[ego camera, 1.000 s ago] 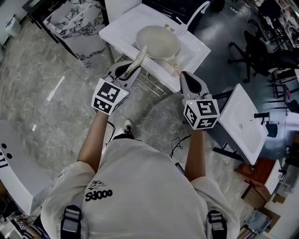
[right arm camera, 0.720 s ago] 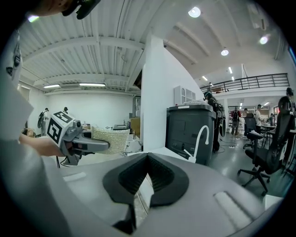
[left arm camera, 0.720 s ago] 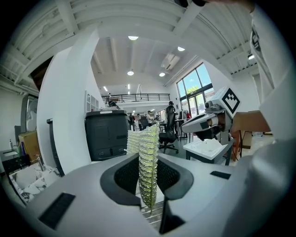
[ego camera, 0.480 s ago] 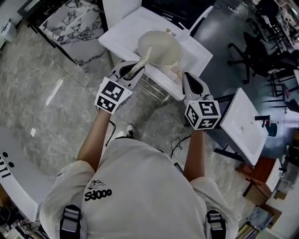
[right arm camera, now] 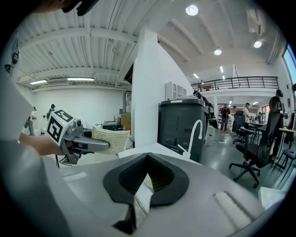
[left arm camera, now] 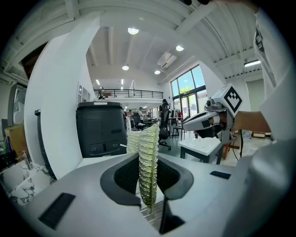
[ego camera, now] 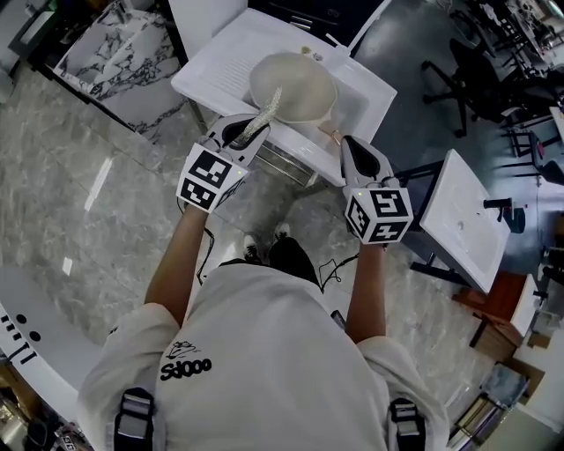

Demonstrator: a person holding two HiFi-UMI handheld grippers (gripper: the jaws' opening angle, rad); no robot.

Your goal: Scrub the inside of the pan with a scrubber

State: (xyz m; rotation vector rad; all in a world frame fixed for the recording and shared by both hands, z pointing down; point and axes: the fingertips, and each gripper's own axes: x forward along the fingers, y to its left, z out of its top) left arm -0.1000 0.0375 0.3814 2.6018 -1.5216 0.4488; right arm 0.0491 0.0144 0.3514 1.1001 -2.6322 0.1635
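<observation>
Stands at a white sink surface (ego camera: 220, 62) with a gripper in each hand. Clamps a yellowish mesh scrubber (ego camera: 267, 110) edge-on in the left gripper (ego camera: 240, 134), pads pressed on both faces of the mesh, the free end sticking out past the jaw tips and lying over the near rim of the pan (ego camera: 295, 84) as seen from the head; cannot tell whether touching it. Has the cream pan sitting in the basin of the surface, its handle (ego camera: 331, 132) pointing toward the right gripper (ego camera: 351, 148) and ending just beside its tips. Holds the right gripper with jaws closed together, level with the left one and to the right of the pan. Shows, beyond the pan, a white tap (ego camera: 374, 18) at the far edge of the surface.
</observation>
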